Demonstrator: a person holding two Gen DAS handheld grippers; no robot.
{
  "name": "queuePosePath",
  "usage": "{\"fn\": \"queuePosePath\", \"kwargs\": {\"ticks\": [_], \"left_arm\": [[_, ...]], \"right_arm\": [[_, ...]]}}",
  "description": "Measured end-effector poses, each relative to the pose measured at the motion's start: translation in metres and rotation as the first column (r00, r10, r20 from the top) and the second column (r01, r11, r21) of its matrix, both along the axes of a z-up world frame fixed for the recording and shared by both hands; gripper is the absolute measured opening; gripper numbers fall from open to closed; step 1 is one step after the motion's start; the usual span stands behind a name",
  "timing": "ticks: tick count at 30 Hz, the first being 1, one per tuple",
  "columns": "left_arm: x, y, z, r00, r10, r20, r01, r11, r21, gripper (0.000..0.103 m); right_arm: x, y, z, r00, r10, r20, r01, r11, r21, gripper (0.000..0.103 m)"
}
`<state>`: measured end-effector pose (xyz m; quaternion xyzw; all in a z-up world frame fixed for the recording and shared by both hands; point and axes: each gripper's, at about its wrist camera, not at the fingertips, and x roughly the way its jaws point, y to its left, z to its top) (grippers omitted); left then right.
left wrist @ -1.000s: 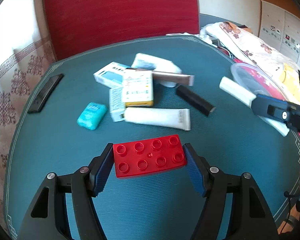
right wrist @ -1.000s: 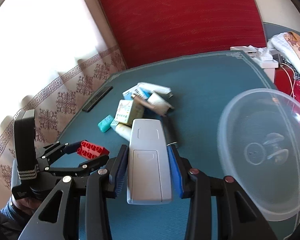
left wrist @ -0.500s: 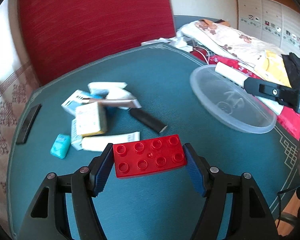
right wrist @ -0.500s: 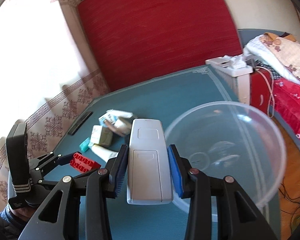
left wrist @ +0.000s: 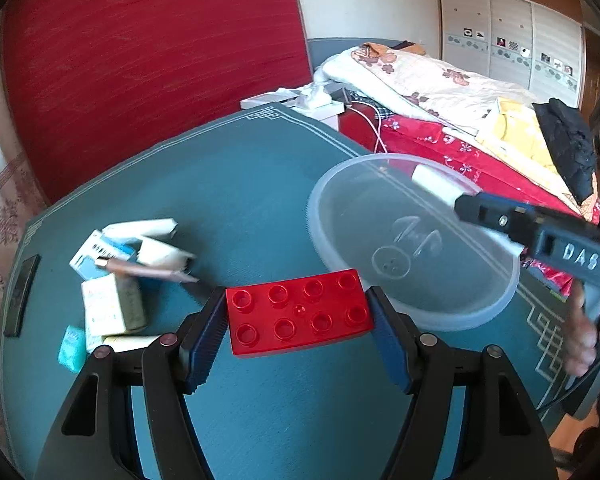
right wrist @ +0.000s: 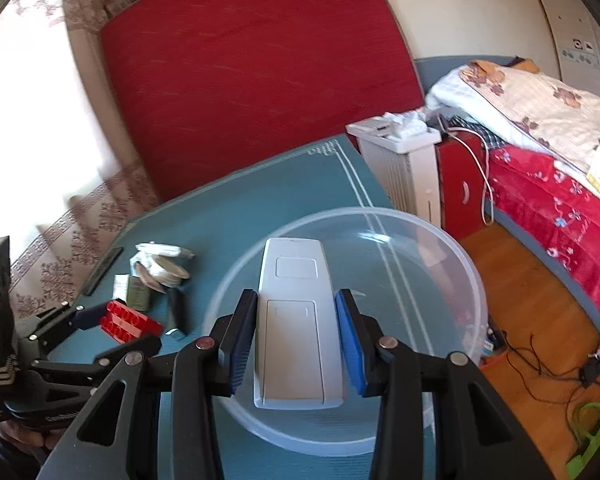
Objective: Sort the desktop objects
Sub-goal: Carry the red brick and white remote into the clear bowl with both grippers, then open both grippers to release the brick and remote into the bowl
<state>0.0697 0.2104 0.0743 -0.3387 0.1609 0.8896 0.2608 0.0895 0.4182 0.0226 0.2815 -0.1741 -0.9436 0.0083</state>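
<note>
My left gripper [left wrist: 298, 320] is shut on a red toy brick [left wrist: 300, 312] and holds it above the teal table, just left of a clear plastic bowl [left wrist: 380, 216]. My right gripper [right wrist: 296, 330] is shut on a white remote control [right wrist: 296, 320] and holds it over the bowl [right wrist: 452, 264]. In the left wrist view the remote's tip [left wrist: 434, 180] shows above the bowl's far side. In the right wrist view the left gripper with the brick [right wrist: 128, 320] is at the left.
A pile of small boxes and tubes [left wrist: 124, 264] lies on the table's left part, with a teal packet [left wrist: 71, 342] and a black remote [left wrist: 20, 296] near the left edge. A white heater [right wrist: 400, 160] and a bed [right wrist: 540, 120] stand beyond the table's right edge.
Both grippers have swung right, from the pile of objects toward the bowl. The remote is now over the bowl and the brick sits at its left rim.
</note>
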Motion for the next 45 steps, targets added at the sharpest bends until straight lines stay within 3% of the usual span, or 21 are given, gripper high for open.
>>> {"fn": "queuePosePath", "kwargs": {"ticks": [10, 17, 28, 35, 45], "left_arm": [[-0.015, 0.035, -0.001, 0.998, -0.060, 0.018, 0.059, 0.998, 0.031, 0.072], [-0.033, 0.063, -0.014, 0.994, -0.085, 0.073, 0.083, 0.996, 0.036, 0.072], [-0.044, 0.070, -0.024, 0.992, -0.083, 0.094, 0.082, 0.997, 0.014, 0.072], [-0.047, 0.058, -0.028, 0.989, -0.053, 0.137, 0.048, 0.998, 0.033, 0.078], [-0.046, 0.055, -0.035, 0.988, -0.040, 0.152, 0.038, 0.999, 0.020, 0.078]], "right_arm": [[-0.010, 0.017, -0.015, 0.997, -0.052, 0.059, 0.051, 0.999, 0.015, 0.044], [-0.011, 0.017, -0.017, 0.996, -0.062, 0.069, 0.059, 0.997, 0.046, 0.044], [-0.018, 0.017, -0.026, 0.988, -0.096, 0.124, 0.089, 0.994, 0.061, 0.045], [-0.014, 0.018, -0.025, 0.985, -0.126, 0.119, 0.119, 0.991, 0.062, 0.072], [-0.014, 0.014, -0.024, 0.986, -0.122, 0.114, 0.116, 0.992, 0.057, 0.076]]}}
